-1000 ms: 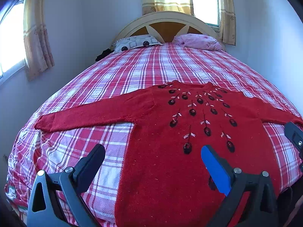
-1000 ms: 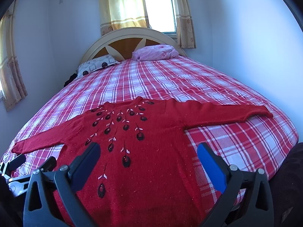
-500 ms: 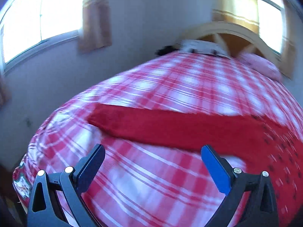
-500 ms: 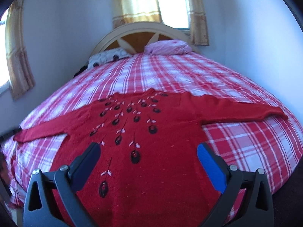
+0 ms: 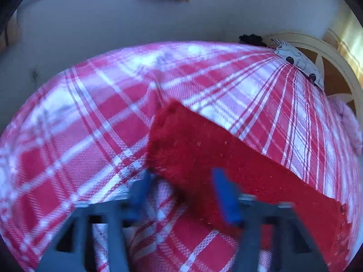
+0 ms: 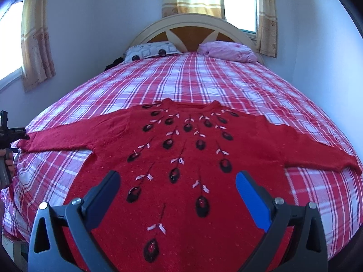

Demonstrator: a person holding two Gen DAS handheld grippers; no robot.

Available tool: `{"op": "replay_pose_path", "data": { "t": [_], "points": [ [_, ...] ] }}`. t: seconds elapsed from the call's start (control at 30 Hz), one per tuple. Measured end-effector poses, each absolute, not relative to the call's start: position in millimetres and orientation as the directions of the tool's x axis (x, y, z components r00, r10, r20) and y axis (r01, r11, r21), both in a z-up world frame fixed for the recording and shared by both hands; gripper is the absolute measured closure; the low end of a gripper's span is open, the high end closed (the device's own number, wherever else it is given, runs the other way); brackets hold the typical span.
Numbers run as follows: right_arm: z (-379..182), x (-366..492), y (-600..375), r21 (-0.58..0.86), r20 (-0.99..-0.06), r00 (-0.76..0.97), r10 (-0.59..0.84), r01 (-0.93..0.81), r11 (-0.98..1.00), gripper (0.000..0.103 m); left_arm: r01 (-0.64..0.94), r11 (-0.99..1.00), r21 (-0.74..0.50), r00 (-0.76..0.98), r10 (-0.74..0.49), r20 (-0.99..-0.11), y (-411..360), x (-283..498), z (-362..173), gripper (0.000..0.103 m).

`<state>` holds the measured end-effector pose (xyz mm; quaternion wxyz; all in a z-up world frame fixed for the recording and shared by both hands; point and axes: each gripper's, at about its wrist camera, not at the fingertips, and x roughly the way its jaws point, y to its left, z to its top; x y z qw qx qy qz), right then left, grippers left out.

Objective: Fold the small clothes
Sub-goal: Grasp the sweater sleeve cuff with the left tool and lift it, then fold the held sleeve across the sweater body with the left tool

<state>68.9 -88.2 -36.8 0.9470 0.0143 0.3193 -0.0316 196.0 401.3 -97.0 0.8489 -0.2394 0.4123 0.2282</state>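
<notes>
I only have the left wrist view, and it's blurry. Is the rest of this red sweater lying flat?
Observer: Yes, the red sweater lies flat, decorated side up, sleeves spread.
Operator: Where's the right gripper?
Observer: The right gripper is open above the sweater's lower body, holding nothing.
Operator: And the left one?
Observer: In the right wrist view the left gripper is at the left-hand sleeve's cuff; its jaws have just been closing, cuff edge between them.
</notes>
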Motion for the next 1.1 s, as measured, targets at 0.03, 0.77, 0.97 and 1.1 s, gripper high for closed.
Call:
{"op": "replay_pose_path", "data": {
  "t": [0.03, 0.77, 0.97, 1.1],
  "points": [
    [-38.1, 72.3, -88.3, 0.010, -0.614, 0.788, -0.046, 0.066, 0.998, 0.001, -0.591, 0.783, -0.194, 0.558, 0.223, -0.800, 399.5, 195.6, -96.0, 0.076],
    [-53.6, 97.1, -167.5, 0.208, -0.690, 0.724, -0.005, 0.205, 0.956, 0.006, 0.057, 0.997, -0.046, 0.896, -0.072, -0.437, 65.4, 187.3, 64.4, 0.098],
    [-52.0, 84.2, -193.0, 0.213, -0.689, 0.724, -0.041, 0.256, 0.943, 0.006, 0.264, 0.965, -0.001, 0.817, -0.224, -0.531, -54.7, 192.3, 6.1, 0.098],
    [-56.2, 77.7, -208.3, 0.230, -0.697, 0.716, -0.037, 0.271, 0.935, 0.005, 0.413, 0.911, 0.010, 0.639, -0.282, -0.716, -93.9, 193.4, -51.4, 0.098]
  ]
}}
